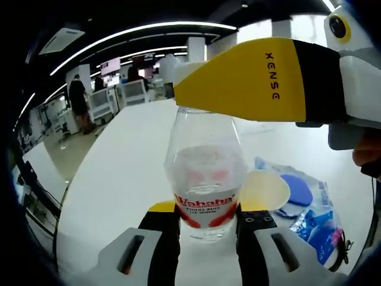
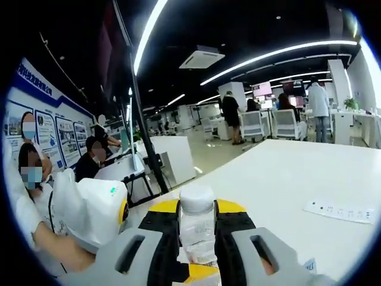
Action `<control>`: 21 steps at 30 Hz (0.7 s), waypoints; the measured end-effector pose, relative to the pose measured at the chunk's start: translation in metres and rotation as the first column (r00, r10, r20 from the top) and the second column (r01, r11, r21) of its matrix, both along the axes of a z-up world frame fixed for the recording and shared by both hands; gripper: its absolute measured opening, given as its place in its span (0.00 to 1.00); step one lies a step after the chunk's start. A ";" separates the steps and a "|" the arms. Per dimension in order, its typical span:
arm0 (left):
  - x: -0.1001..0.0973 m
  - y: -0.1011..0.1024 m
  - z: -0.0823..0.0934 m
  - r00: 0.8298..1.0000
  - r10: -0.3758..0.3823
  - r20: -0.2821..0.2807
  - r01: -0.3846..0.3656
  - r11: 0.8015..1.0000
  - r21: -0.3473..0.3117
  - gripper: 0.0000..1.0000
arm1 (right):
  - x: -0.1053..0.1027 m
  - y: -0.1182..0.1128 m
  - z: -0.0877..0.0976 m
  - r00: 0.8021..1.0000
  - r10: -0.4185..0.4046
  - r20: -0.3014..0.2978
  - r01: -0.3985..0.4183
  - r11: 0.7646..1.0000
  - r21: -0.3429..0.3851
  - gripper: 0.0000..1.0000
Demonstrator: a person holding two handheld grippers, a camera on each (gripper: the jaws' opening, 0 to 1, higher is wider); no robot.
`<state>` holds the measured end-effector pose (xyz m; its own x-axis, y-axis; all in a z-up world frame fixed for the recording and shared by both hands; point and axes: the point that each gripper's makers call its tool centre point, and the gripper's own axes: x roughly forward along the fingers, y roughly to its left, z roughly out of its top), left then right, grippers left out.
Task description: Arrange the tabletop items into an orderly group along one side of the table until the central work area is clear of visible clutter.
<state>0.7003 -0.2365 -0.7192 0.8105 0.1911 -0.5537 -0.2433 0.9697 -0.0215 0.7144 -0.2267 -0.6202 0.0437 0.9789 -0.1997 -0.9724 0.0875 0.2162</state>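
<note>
The counter (image 1: 125, 173) is white and broad, and the bottle (image 1: 205, 179) stands upright on it between my two grippers. It is clear plastic with a red-lettered label, and I cannot tell how full it is. I judge it light, thin-walled and slippery, so it will dent if squeezed hard. The stiffest places to hold are the base band and the neck under the cap.

My left gripper (image 1: 207, 229) pinches the bottle low, a jaw pressed on each side of the label (a good spot, near the stiff base).

My right gripper (image 2: 198, 238) is closed on the neck just under the white cap (image 2: 196, 198), with its yellow jaw crossing the top of the bottle in the left gripper view. The cap pokes up between those jaws.

A pile of blue bags and round pale lids (image 1: 297, 202) lies just beside the bottle. A white paper strip (image 2: 339, 211) rests well apart on the counter.
</note>
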 end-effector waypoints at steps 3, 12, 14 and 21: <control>0.002 0.000 -0.003 1.000 0.002 -0.004 -0.003 1.000 -0.008 0.31 | -0.002 0.000 0.000 1.000 0.006 0.025 -0.006 1.000 -0.010 0.17; 0.005 0.000 -0.011 1.000 0.009 -0.020 -0.010 1.000 -0.028 0.31 | -0.001 -0.002 -0.009 0.996 0.040 0.080 -0.039 0.999 -0.015 0.18; 0.005 -0.001 -0.012 1.000 0.009 -0.021 -0.010 0.999 -0.031 0.32 | -0.002 -0.002 -0.011 0.995 0.052 0.087 -0.051 0.999 -0.017 0.18; 0.007 0.000 -0.018 0.999 0.016 -0.030 -0.018 0.999 -0.041 0.32 | -0.003 0.001 -0.019 0.994 0.071 0.089 -0.069 0.997 -0.017 0.18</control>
